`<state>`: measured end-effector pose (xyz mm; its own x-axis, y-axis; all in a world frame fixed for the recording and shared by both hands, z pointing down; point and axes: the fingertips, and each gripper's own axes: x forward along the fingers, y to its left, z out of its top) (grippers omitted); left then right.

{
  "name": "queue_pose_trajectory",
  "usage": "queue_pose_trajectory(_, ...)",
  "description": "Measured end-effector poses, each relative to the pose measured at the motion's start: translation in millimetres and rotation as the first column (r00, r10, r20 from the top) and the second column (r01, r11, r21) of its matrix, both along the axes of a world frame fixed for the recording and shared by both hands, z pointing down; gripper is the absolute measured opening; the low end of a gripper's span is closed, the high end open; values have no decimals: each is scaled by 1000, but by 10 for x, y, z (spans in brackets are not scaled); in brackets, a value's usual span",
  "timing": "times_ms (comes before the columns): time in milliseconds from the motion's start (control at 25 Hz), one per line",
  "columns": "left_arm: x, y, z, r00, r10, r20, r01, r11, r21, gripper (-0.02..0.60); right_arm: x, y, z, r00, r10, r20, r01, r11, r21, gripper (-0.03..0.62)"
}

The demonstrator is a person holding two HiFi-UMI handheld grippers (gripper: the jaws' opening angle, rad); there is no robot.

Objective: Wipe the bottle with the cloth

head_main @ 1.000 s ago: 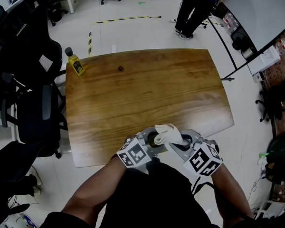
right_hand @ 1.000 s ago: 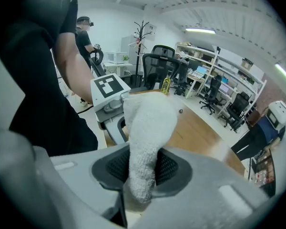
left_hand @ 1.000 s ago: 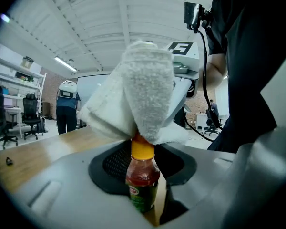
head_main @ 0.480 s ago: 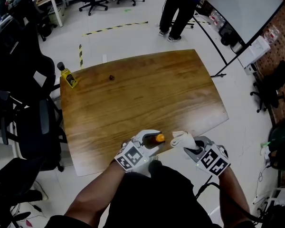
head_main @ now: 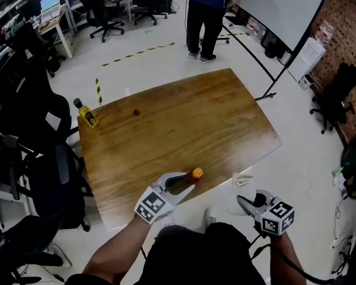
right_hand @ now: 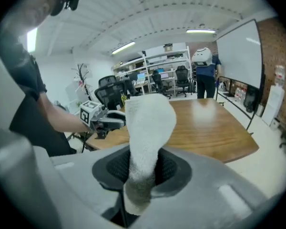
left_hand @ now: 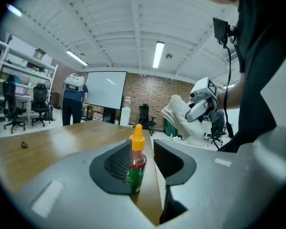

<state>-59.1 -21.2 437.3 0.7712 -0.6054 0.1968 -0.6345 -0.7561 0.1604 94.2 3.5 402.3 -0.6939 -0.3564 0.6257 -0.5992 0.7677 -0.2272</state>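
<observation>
Your left gripper [head_main: 177, 181] holds the bottle [head_main: 194, 174] over the table's [head_main: 184, 117] near edge, maybe loosely. Your right gripper [head_main: 244, 200] pinches the cloth [head_main: 243, 180], off that edge. Rub hard and the bottle could slip out.

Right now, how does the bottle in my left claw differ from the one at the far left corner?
The held bottle has an orange cap; the corner bottle a black one. The held bottle looks red with a green label; the corner bottle is yellow. The held bottle sits in the left claw; the corner bottle stands free. Both are small, capped.
</observation>
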Motion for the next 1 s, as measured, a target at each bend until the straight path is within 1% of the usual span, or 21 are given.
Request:
queue_pose_trajectory(40, -55, 75, -48, 999, -32, -5, 31, 999, -19, 140, -19, -8, -36, 998, 21, 55, -20, 1000, -16, 75)
queue_pose_trajectory(80, -125, 144, -87, 997, -75, 0, 75, 996, -42, 94, -45, -36, -69, 993, 34, 110, -31, 999, -31, 75)
queue_pose_trajectory(120, -190, 214, -102, 992, -129, 11, 129, 988, -79, 49, -64, -66, -93, 986, 41, 160, -34, 998, -49, 75)
queue_pose_trajectory(160, -227, 301, -89, 982, -187, 24, 189, 973, -135, 16, -61, -79, -114, 979, 45, 198, -32, 997, -69, 75)
queue_pose_trajectory(200, -233, 400, -58, 969, -244, 35, 246, 948, -200, 17, -44, -78, -133, 973, 44, 226, -25, 996, -88, 75)
queue_pose_trajectory(240, -223, 488, -32, 954, -298, 41, 298, 920, -256, 16, -29, -76, -150, 968, 32, 249, -8, 995, -99, 75)
queue_pose_trajectory(280, -213, 558, -20, 936, -350, 42, 347, 891, -293, 15, -25, -81, -164, 964, 7, 267, 21, 995, -101, 75)
queue_pose_trajectory(320, -198, 620, -26, 916, -400, 37, 391, 866, -312, 16, -25, -85, -179, 959, -28, 280, 57, 994, -93, 75)
queue_pose_trajectory(400, -98, 740, -88, 874, -486, 5, 462, 827, -320, 15, 29, -67, -224, 948, -100, 301, 123, 991, -59, 75)
queue_pose_trajectory(480, 142, 834, -187, 839, -543, -38, 506, 803, -313, 15, 195, -57, -275, 934, -147, 327, 164, 986, -25, 75)
queue_pose_trajectory(560, 452, 896, -294, 820, -570, -62, 530, 795, -296, 15, 400, -74, -308, 917, -169, 360, 189, 982, -20, 75)
queue_pose_trajectory(640, 733, 977, -394, 806, -588, -70, 549, 786, -284, 15, 579, -54, -334, 902, -187, 390, 219, 975, -40, 75)
queue_pose_trajectory(760, 1043, 1169, -500, 770, -632, -88, 588, 757, -284, 15, 804, 35, -363, 891, -228, 393, 268, 962, -51, 75)
queue_pose_trajectory(880, 1232, 1347, -542, 744, -663, -85, 615, 729, -300, 15, 921, 102, -421, 878, -255, 406, 302, 952, -56, 75)
queue_pose_trajectory(1000, 1266, 1432, -577, 720, -690, -74, 641, 703, -310, 15, 934, 168, -503, 860, -276, 429, 327, 944, -48, 75)
